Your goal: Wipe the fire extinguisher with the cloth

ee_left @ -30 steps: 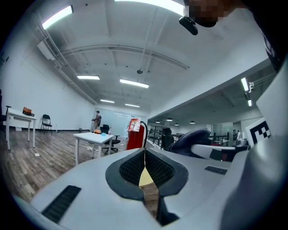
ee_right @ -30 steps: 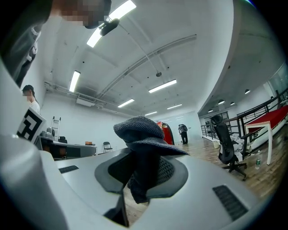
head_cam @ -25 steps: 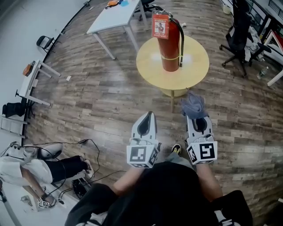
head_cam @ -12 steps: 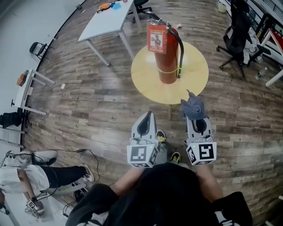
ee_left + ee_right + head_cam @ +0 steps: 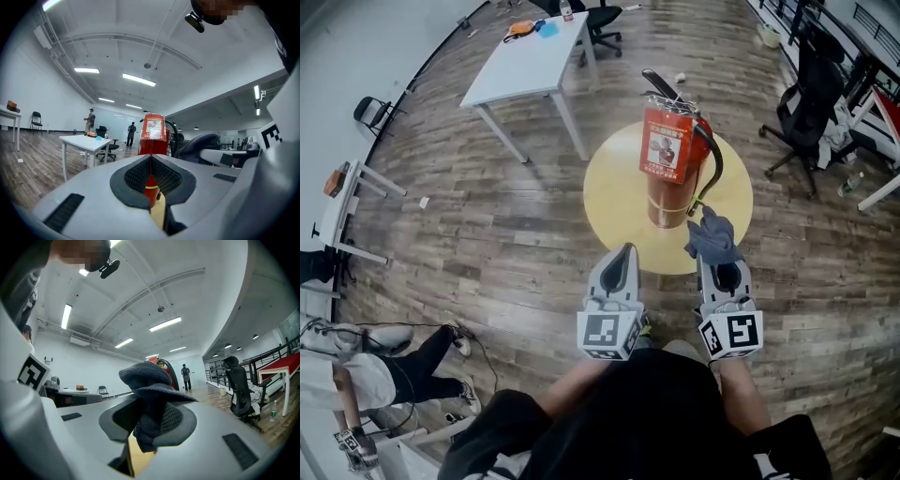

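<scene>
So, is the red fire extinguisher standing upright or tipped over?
Upright: the red fire extinguisher stands on its base on the round yellow table.

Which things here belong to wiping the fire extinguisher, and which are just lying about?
For the job:
fire extinguisher
cloth
right gripper, shut on the cloth
round yellow table under the extinguisher

Lying about:
white table
black office chair
folding chair

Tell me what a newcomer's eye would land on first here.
The red fire extinguisher stands upright on the round yellow table, centre of the head view. Nearer the person, the right gripper grips a bunched grey cloth, and the left gripper beside it is shut and empty.
</scene>
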Demonstrator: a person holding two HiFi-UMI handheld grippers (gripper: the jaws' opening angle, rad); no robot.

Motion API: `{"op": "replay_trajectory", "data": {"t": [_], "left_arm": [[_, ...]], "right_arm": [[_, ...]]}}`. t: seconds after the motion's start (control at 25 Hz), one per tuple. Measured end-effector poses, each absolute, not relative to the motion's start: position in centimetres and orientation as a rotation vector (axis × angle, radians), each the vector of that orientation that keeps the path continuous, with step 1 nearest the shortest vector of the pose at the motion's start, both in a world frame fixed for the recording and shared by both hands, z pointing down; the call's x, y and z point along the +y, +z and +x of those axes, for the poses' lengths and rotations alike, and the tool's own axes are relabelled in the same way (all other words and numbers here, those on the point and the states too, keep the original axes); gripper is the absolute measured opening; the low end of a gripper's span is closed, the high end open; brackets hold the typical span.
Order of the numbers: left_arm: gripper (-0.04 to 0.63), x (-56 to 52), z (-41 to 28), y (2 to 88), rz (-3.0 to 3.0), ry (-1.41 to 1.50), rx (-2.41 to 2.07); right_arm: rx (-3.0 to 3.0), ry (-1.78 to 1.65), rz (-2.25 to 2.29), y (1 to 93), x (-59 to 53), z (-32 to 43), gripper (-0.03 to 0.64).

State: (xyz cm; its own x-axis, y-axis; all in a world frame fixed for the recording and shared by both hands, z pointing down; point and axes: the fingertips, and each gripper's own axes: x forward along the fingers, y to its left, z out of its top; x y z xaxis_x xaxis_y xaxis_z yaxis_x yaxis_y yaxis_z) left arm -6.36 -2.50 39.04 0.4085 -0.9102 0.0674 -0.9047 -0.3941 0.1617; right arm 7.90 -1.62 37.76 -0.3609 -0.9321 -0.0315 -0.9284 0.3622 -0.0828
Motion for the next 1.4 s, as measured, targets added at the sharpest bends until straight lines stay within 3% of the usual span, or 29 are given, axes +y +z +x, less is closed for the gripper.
{"op": "replay_trajectory", "data": {"t": [0.52, 0.84, 1.12, 1.4], "left_arm": [[0.024, -9.0, -4.8, 37.5, 2.498, -0.078, -1.603], [0.023, -11.0, -4.2, 36.7, 2.479, -0.096, -1.659], [0.023, -11.9, -4.2, 36.4, 2.461, -0.094, -1.699], [0.023, -12.0, -4.3, 36.9, 2.433, -0.062, -1.726]], "right_arm": [[2.682, -0.056, -1.708, 34.2, -12.9, 7.0, 0.089], [2.891, -0.087, -1.510, 33.6, -14.4, 1.1, 0.089], [2.710, -0.215, -1.666, 33.2, -15.3, 8.1, 0.087], [2.833, -0.212, -1.661, 39.8, -15.5, 6.3, 0.087]]}}
